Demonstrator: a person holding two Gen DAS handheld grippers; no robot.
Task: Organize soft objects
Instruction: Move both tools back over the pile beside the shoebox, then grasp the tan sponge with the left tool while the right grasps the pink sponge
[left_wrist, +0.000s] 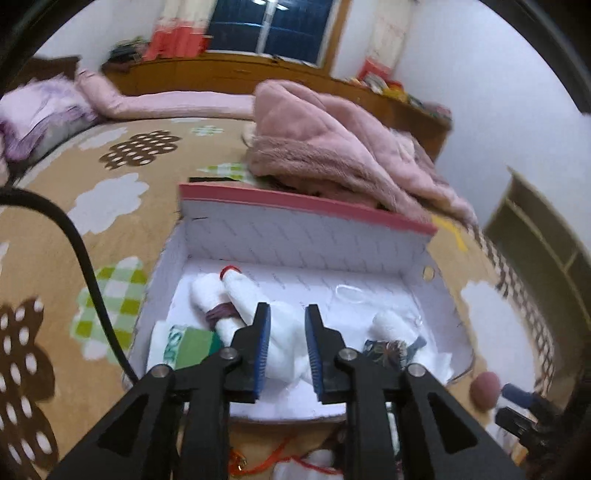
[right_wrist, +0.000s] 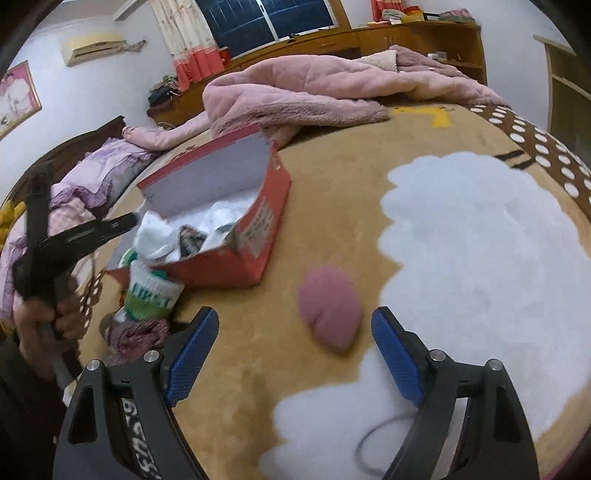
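Spread under everything is a tan bedcover (right_wrist: 332, 206), and I'm partway through. On my left, the left gripper (left_wrist: 286, 354) hangs over the box (left_wrist: 306, 236), jaws narrowly apart, nothing gripped; white rolled socks (left_wrist: 236, 299) already lie inside. Rightward, the pink sock ball (right_wrist: 330, 306) lies loose, between the right gripper's (right_wrist: 291, 354) wide-apart pads.

A bed (right_wrist: 332, 206) under a tan blanket patterned with white clouds carries everything. Ahead-left of the right gripper (right_wrist: 291, 354) sits a red shoebox (right_wrist: 258, 236); a pink rolled sock (right_wrist: 330, 308) lies just ahead of it; a pink quilt (right_wrist: 295, 96) is heaped far beyond.
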